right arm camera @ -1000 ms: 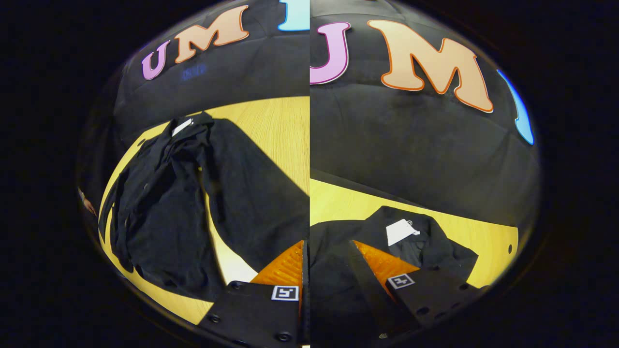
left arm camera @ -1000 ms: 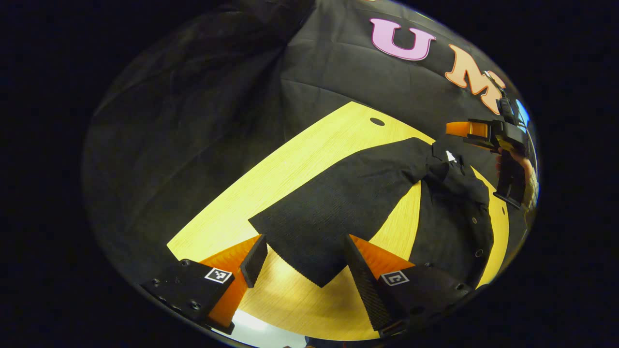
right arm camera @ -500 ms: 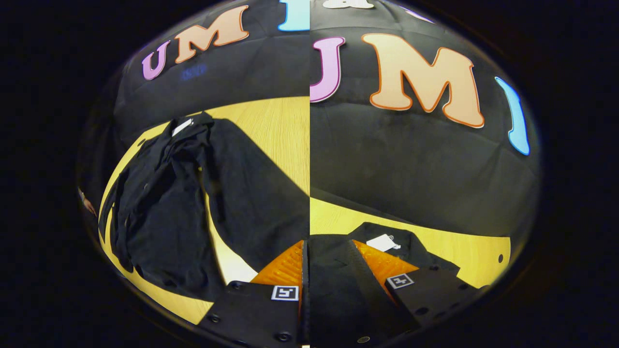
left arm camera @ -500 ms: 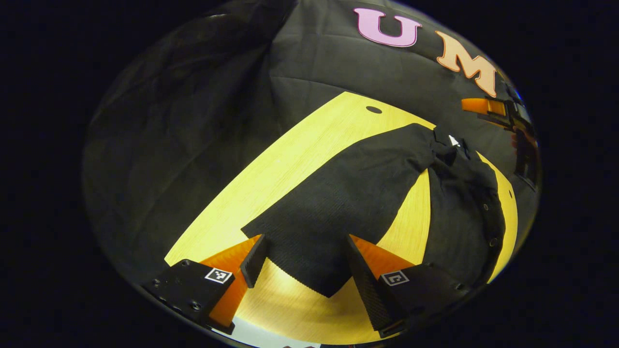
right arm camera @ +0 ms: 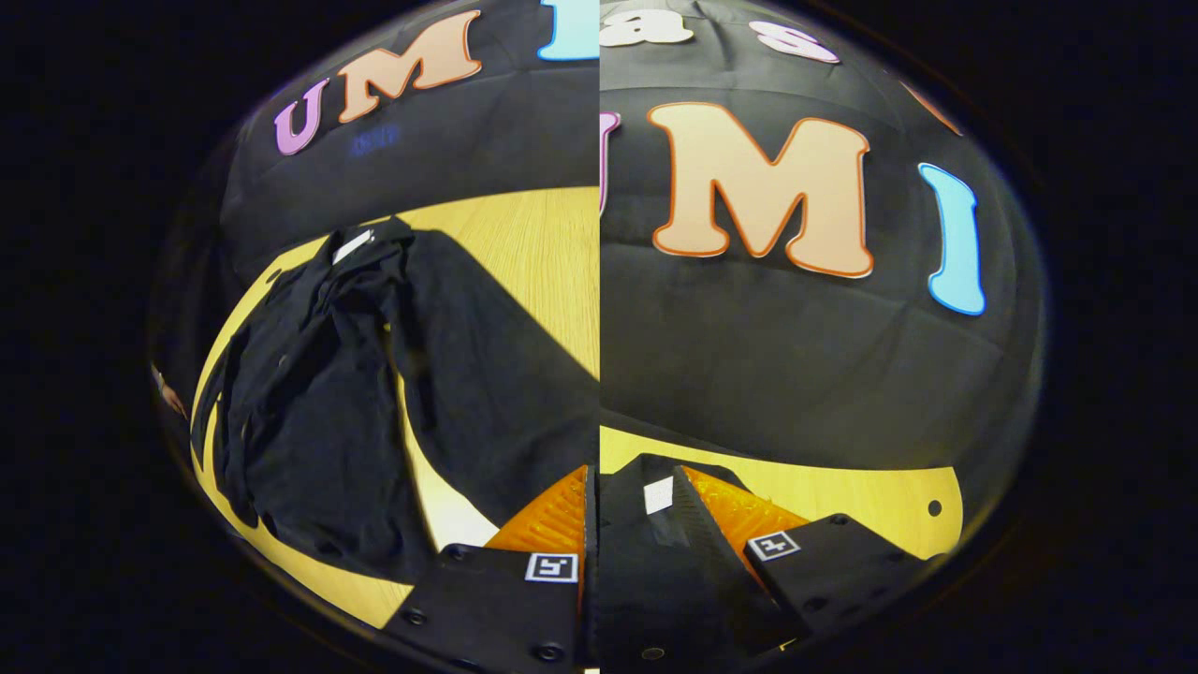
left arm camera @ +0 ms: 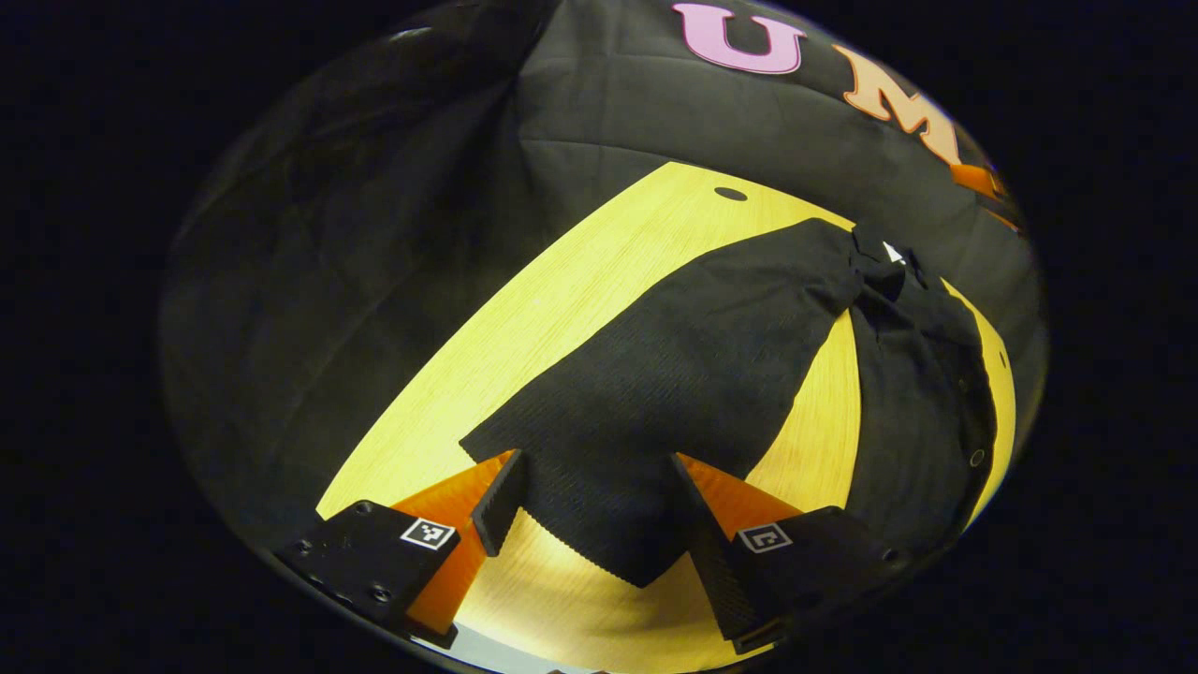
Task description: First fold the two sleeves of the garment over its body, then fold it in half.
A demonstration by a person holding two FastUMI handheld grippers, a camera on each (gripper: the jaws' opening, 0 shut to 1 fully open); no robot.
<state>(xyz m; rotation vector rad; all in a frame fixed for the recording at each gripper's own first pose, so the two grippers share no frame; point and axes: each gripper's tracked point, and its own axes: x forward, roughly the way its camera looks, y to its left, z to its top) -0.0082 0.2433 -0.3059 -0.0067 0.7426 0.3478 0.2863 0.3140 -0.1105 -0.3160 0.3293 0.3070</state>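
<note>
Light wooden table [left arm camera: 599, 281] against black cloth wall [left arm camera: 393, 234]

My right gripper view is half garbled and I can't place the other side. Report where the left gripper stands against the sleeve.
Observer: The left gripper is open, its fingers on either side of the end of the sleeve.
Operator: Say how that sleeve lies.
Observer: Spread flat on the table, not yet folded over the body.
Operator: Give me the gap between them.
Observer: A wedge of bare table shows between sleeve and body, narrowing toward the collar.
</note>
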